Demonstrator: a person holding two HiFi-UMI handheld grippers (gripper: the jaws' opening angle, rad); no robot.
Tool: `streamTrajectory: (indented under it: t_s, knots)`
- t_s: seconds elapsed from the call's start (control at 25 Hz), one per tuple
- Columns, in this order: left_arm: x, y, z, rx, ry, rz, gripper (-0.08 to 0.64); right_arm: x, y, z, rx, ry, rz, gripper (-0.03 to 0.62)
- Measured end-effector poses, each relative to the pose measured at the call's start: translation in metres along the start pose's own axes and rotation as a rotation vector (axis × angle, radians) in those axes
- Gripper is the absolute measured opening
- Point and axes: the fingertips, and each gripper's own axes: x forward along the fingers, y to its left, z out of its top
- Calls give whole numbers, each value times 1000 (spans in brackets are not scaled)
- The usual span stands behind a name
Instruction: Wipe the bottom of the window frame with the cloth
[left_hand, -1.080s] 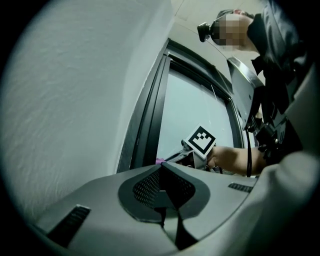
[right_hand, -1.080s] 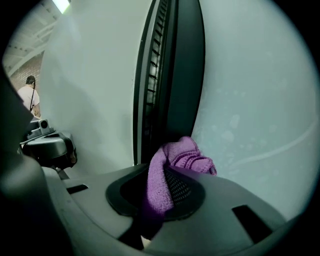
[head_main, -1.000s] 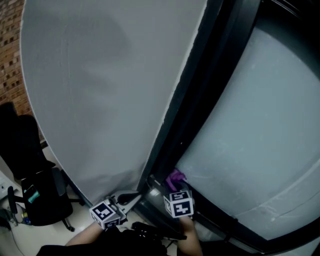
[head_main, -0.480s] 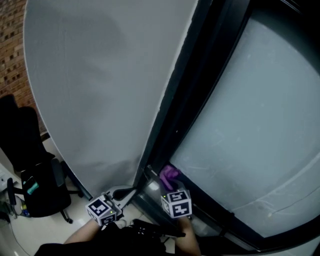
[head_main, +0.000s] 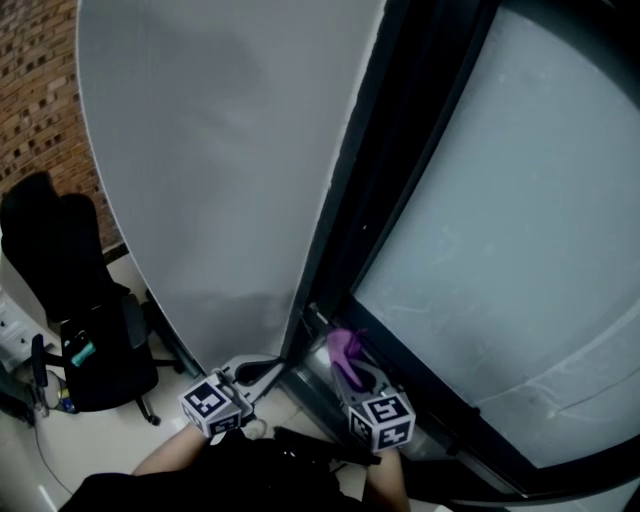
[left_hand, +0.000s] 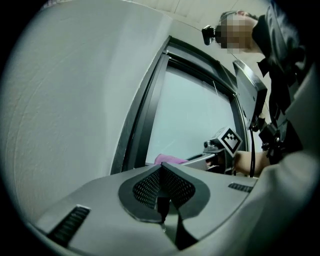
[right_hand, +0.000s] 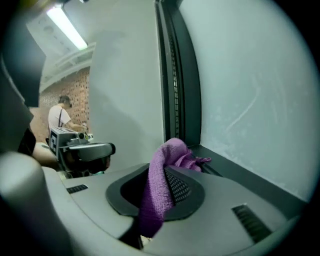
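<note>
A purple cloth (head_main: 345, 347) is pinched in my right gripper (head_main: 352, 368), which is shut on it. In the right gripper view the cloth (right_hand: 161, 185) bulges out past the jaws toward the dark bottom rail of the window frame (right_hand: 235, 172), near the frame's left corner. The same bottom rail (head_main: 440, 415) runs to the lower right in the head view, under frosted glass (head_main: 510, 230). My left gripper (head_main: 262, 372) is shut with nothing in it, held left of the frame by the grey wall panel (head_main: 220, 170). The left gripper view shows the cloth (left_hand: 167, 159) and my right gripper (left_hand: 220, 150) ahead.
The dark upright of the window frame (head_main: 365, 180) rises from the corner. A black office chair (head_main: 85, 330) stands on the floor at the left, before a brick wall (head_main: 40, 90). A person (right_hand: 62, 117) stands far back in the right gripper view.
My right gripper has shifted a little right and down along the bottom rail with the cloth. The head view has swung slightly, and the left gripper stays about where it was.
</note>
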Motion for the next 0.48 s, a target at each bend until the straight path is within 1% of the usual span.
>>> streamTrajectory:
  t_s: [0.08, 0.16, 0.32, 0.4, 0.48]
  knots:
    - [-3, -3, 0, -5, 4, 3, 0, -20, 0, -9, 33, -83, 49, 64]
    - [-6, -6, 1, 2, 1, 9, 0, -36, 2, -18, 37, -143, 74, 64]
    - [-13, -8, 6, 28, -15, 32, 0, -54, 4, -22, 36, -214, 91, 63]
    - [-19, -6, 8, 21, -26, 56, 0, -57, 3, -20, 30, -244, 95, 63]
    - [-27, -3, 8, -2, -42, 86, 0, -58, 2, -16, 17, -271, 91, 63]
